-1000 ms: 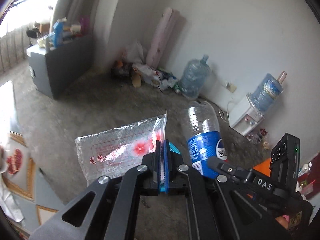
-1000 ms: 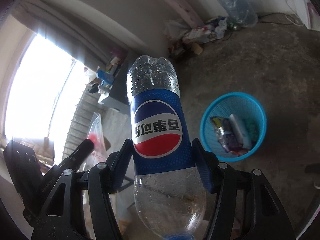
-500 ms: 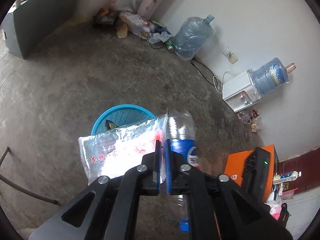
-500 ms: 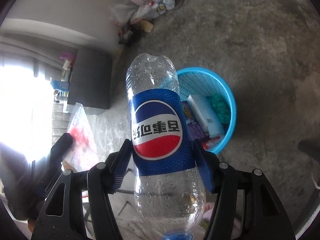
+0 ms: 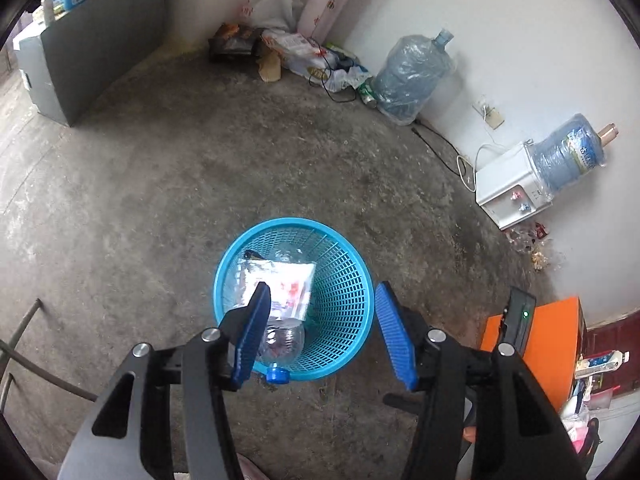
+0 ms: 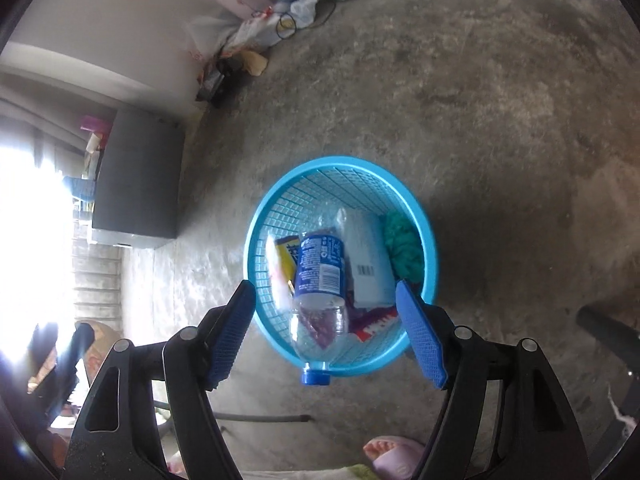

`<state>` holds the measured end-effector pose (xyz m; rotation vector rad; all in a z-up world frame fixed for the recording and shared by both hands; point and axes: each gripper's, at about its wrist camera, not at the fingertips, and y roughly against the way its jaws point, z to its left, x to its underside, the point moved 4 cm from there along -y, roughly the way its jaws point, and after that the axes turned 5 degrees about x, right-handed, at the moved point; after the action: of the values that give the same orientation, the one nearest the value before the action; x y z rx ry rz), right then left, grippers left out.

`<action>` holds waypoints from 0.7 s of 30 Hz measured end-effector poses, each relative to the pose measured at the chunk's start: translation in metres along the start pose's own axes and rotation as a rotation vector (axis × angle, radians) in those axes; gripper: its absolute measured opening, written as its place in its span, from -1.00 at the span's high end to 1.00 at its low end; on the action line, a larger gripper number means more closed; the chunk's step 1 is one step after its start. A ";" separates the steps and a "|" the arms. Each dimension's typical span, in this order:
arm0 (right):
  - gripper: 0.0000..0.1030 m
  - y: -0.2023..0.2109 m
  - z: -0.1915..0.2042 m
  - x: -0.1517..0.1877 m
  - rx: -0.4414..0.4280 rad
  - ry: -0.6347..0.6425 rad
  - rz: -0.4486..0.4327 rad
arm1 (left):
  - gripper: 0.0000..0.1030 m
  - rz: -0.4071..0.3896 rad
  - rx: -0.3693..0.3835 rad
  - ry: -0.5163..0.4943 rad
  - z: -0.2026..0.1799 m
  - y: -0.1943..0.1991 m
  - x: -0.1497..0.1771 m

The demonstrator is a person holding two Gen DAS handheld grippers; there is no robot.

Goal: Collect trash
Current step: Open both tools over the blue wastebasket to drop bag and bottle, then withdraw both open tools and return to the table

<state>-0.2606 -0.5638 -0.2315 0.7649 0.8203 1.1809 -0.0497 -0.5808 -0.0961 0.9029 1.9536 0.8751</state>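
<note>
Both grippers hang over the blue basket (image 5: 352, 280), jaws opening and empty: left gripper (image 5: 320, 332), right gripper (image 6: 326, 334). Inside it, the bottle (image 6: 320, 276) lies cap-up on the rim beside the plastic bag (image 5: 286, 282).

- One blue basket (image 5: 352, 280)
- One plastic bottle (image 6: 320, 280) in it
- One clear bag (image 5: 284, 284)
- Two water jugs (image 5: 412, 76)
- One white dispenser (image 5: 508, 188)
- One grey cabinet (image 5: 100, 40)
</note>
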 end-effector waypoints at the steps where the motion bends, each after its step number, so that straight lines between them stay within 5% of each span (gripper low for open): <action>1: -0.35 0.003 0.001 0.001 0.001 0.006 -0.012 | -0.03 -0.007 -0.003 -0.005 -0.002 0.007 0.001; 6: -0.35 0.027 0.021 0.012 -0.023 0.058 -0.074 | -0.04 -0.069 -0.021 -0.049 -0.014 0.050 0.009; 12: -0.39 0.069 0.059 0.038 -0.051 0.168 -0.153 | -0.29 -0.171 -0.039 -0.105 -0.028 0.121 0.029; 21: -0.54 0.134 0.118 0.087 -0.143 0.395 -0.213 | -0.49 -0.306 -0.123 -0.116 -0.002 0.236 0.085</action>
<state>-0.2068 -0.4603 -0.0703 0.3189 1.1005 1.1988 -0.0231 -0.3913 0.0663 0.5522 1.8528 0.7374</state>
